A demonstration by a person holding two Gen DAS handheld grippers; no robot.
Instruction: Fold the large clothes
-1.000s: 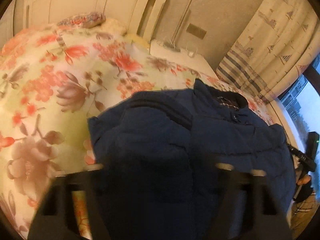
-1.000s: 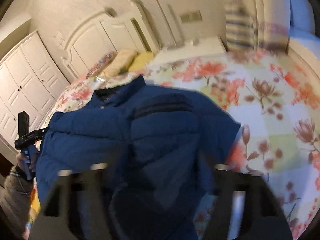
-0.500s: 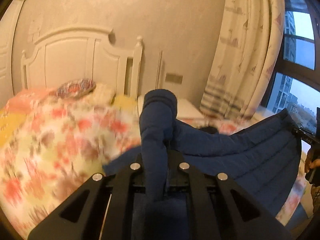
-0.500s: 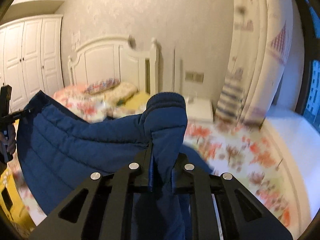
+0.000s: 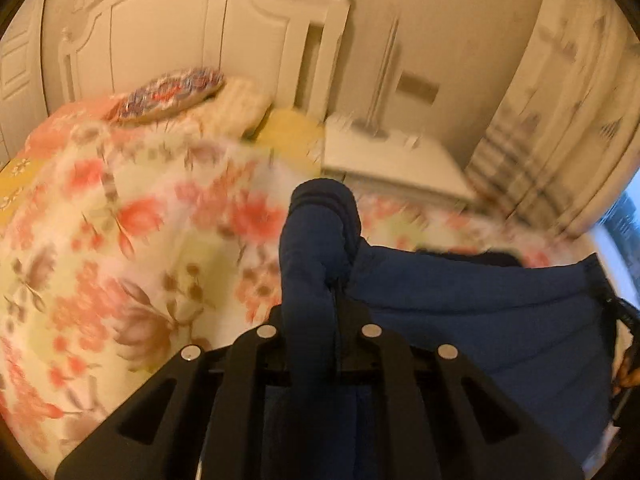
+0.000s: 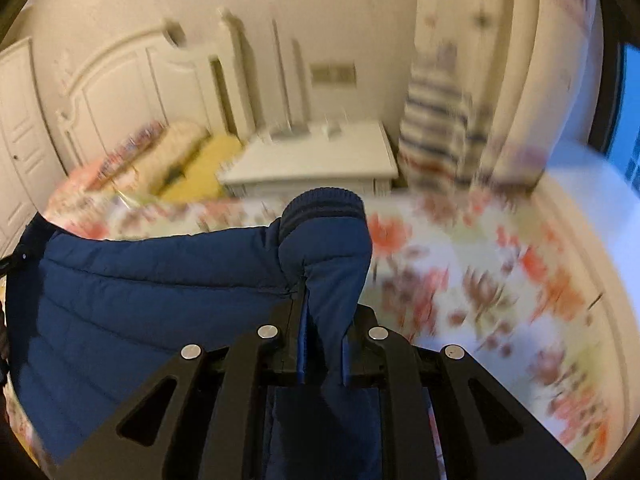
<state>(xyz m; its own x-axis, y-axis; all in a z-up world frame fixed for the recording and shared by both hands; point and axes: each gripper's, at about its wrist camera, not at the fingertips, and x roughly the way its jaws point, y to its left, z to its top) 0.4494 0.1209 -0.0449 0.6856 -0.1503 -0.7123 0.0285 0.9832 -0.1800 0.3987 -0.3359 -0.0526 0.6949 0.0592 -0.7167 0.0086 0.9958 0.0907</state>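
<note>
Centrally in each wrist view, a bunched fold of the navy padded jacket (image 5: pixel 472 320) is pinched between closed jaws: the left gripper (image 5: pixel 316 320) and the right gripper (image 6: pixel 320 312) are each clamped on it. Between them the jacket is stretched, apparently raised above the blurred floral bedspread (image 5: pixel 120 240). A white headboard (image 5: pixel 160 40) is seen upper left.
</note>
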